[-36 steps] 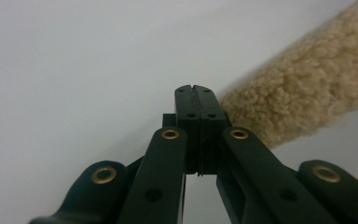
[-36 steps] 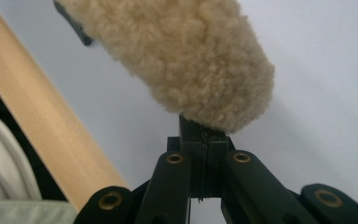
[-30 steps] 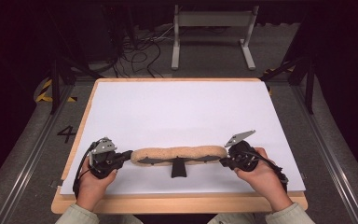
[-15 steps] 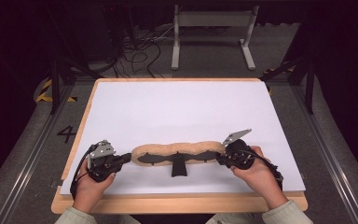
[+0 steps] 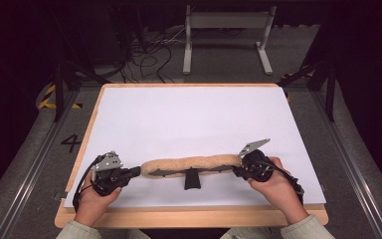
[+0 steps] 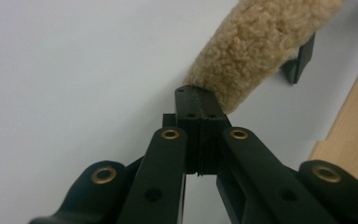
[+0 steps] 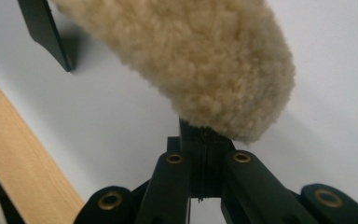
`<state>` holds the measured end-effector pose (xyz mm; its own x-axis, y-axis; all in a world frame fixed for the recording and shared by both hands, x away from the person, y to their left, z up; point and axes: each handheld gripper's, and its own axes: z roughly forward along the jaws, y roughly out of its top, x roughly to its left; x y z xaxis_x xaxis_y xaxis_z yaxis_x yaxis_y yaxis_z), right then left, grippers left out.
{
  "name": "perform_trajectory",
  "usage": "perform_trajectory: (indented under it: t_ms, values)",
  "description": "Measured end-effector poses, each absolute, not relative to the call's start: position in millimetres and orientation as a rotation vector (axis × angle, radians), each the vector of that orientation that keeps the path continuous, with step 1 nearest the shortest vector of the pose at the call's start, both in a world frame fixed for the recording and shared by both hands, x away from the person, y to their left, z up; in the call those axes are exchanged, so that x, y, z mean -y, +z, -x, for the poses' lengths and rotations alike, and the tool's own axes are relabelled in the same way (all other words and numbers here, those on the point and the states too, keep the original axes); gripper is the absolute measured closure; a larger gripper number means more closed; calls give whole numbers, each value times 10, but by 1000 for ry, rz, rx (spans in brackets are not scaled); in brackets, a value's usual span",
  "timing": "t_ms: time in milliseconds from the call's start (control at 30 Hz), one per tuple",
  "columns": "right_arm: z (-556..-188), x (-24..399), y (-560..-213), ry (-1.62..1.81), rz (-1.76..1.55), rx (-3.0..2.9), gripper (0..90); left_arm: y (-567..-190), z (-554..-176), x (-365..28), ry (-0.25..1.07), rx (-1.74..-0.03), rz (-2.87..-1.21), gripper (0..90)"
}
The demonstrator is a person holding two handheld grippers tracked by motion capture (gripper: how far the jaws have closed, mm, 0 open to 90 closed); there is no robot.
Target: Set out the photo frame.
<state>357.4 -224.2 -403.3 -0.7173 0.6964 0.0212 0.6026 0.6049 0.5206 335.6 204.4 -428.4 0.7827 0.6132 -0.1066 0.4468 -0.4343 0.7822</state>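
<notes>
Both sets of jaws are pressed together, the left gripper (image 5: 138,172) on one end of the fleece-covered strap (image 5: 191,164) and the right gripper (image 5: 237,171) on the other. A second ago the strap lay straighter; now it arches slightly across the white sheet (image 5: 189,119). The gripper views show curly pile up close (image 7: 191,60), and the high view shows the black clip (image 5: 191,179) below its middle.

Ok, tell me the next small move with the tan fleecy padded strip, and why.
Probably lift both ends together, evenly. The left gripper and right gripper are each shut on an end of the tan fleecy padded strip, which spans level between them over the white table sheet, its black strap piece beneath.
</notes>
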Motion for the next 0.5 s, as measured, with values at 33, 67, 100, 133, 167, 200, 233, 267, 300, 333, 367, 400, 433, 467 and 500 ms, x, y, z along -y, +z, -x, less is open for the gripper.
perform_trajectory:
  t_ms: [33,67,100,133,167,200,233,267,300,333,367,400,433,467,500]
  values:
    - [-3585,2252,-4032,762,-1087,-2635,900,-4283,-3347,-2029,241,-770,-2105,900]
    - [-3594,2256,-4030,770,-1095,-2624,900,-4279,-3339,-2015,238,-753,-2117,900]
    - [-3601,2260,-4028,774,-1096,-2619,900,-4278,-3331,-2001,235,-744,-2121,900]
    - [-3606,2262,-4027,775,-1097,-2611,900,-4276,-3324,-1986,235,-728,-2127,900]
    - [-3613,2265,-4025,776,-1093,-2601,900,-4276,-3316,-1971,229,-718,-2131,900]
    - [-3619,2267,-4022,778,-1096,-2591,900,-4275,-3310,-1959,221,-705,-2136,900]
    - [-3628,2274,-4022,779,-1100,-2579,900,-4275,-3306,-1952,217,-698,-2138,900]
    - [-3636,2281,-4024,779,-1100,-2568,900,-4276,-3303,-1942,211,-684,-2140,900]
    - [-3647,2296,-4024,782,-1110,-2560,900,-4276,-3299,-1935,207,-679,-2141,900]
    - [-3656,2306,-4026,784,-1115,-2553,900,-4275,-3293,-1923,200,-668,-2145,900]
    - [-3656,2306,-4026,784,-1115,-2553,900,-4275,-3293,-1923,200,-668,-2145,900]
    - [-3669,2323,-4031,788,-1125,-2540,900,-4274,-3284,-1904,191,-652,-2150,900]
    - [-3689,2345,-4039,797,-1132,-2520,900,-4273,-3278,-1889,187,-640,-2154,900]
    - [-3702,2357,-4043,799,-1139,-2506,900,-4272,-3269,-1869,179,-625,-2160,900]
    - [-3718,2368,-4046,801,-1142,-2484,900,-4271,-3263,-1856,173,-615,-2164,900]
